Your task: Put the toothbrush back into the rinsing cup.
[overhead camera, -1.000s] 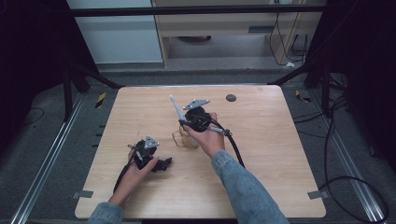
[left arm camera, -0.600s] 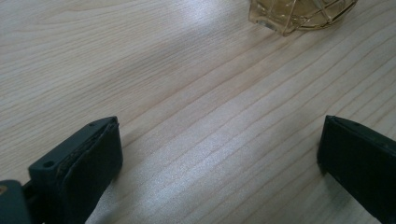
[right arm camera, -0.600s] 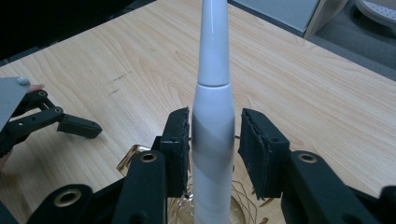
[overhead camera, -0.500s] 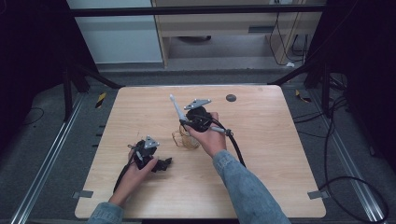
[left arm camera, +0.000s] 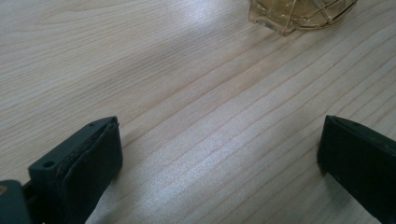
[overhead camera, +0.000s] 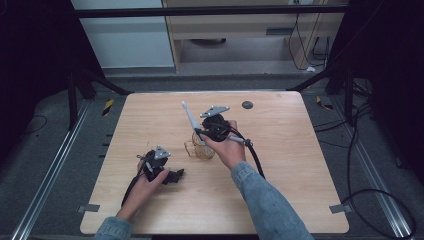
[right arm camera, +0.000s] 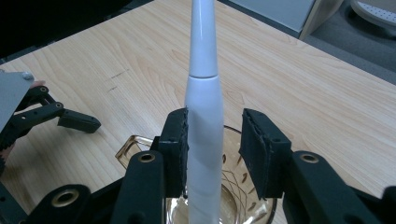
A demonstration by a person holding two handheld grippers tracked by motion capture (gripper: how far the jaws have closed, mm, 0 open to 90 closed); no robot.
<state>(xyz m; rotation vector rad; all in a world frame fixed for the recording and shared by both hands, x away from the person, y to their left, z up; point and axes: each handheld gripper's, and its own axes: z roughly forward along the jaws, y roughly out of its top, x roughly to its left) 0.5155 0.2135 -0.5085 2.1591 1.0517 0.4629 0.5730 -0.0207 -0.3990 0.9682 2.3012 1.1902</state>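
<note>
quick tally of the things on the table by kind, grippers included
electric toothbrush: 1
amber glass cup: 1
dark round disc: 1
grippers: 2, left gripper and right gripper
total: 5

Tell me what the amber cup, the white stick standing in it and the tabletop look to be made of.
Amber cup: likely glass, possibly clear plastic; see-through, tinted, with a cut diamond pattern catching the light.
White stick: probably glossy plastic; smooth, with a bright sheen and a seam between two sections.
Tabletop: light wood or wood-look laminate; long grain lines under a soft satin gloss.
</note>
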